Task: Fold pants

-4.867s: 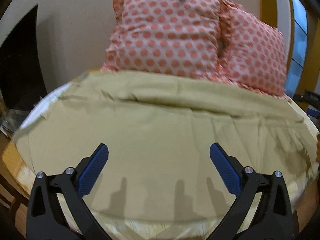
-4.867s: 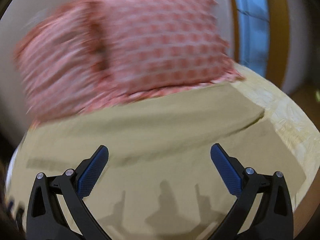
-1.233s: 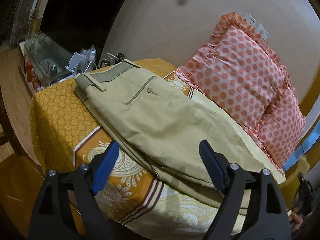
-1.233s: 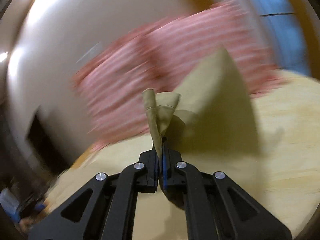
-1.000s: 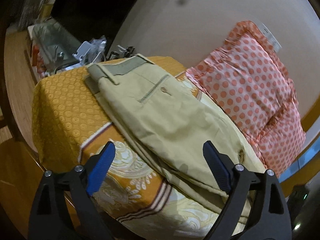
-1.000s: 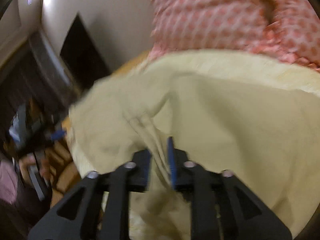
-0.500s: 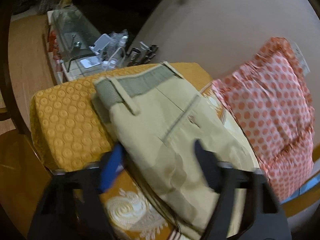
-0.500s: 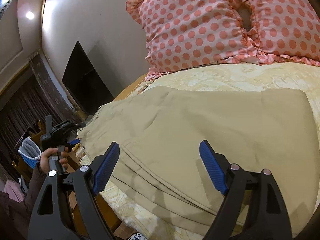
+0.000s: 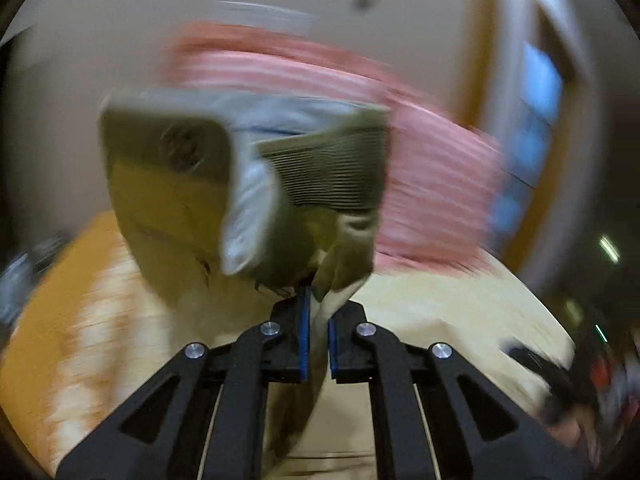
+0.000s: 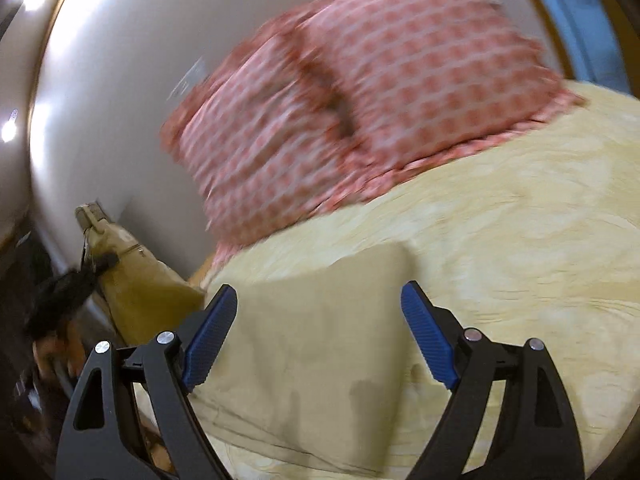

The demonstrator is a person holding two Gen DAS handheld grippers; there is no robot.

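Half a second ago the left gripper (image 9: 316, 332) hovered wide open above the flat waistband; now its blue-padded jaws are pinched nearly together on the khaki pants (image 9: 248, 184), and the waist end stands lifted and bunched in front of the camera. From the right wrist view that raised end (image 10: 132, 276) shows at the bed's far left edge, held up in the air, while the folded leg section (image 10: 320, 340) lies flat on the bedspread directly under the right gripper (image 10: 318, 336). This right gripper hangs just above the cloth with its fingers spread wide, gripping nothing.

Largest in view is the pale yellow bedspread (image 10: 520, 240), a soft, faintly patterned fabric with shallow wrinkles, turning orange at the left side of the left wrist view. Two ruffled pink pillows with coral polka dots (image 10: 360, 100) lean against the plain beige wall (image 10: 120, 80). On the pants, smooth twill, a ribbed elastic waistband (image 9: 332, 168) and pale lining (image 9: 248, 208) show, blurred.
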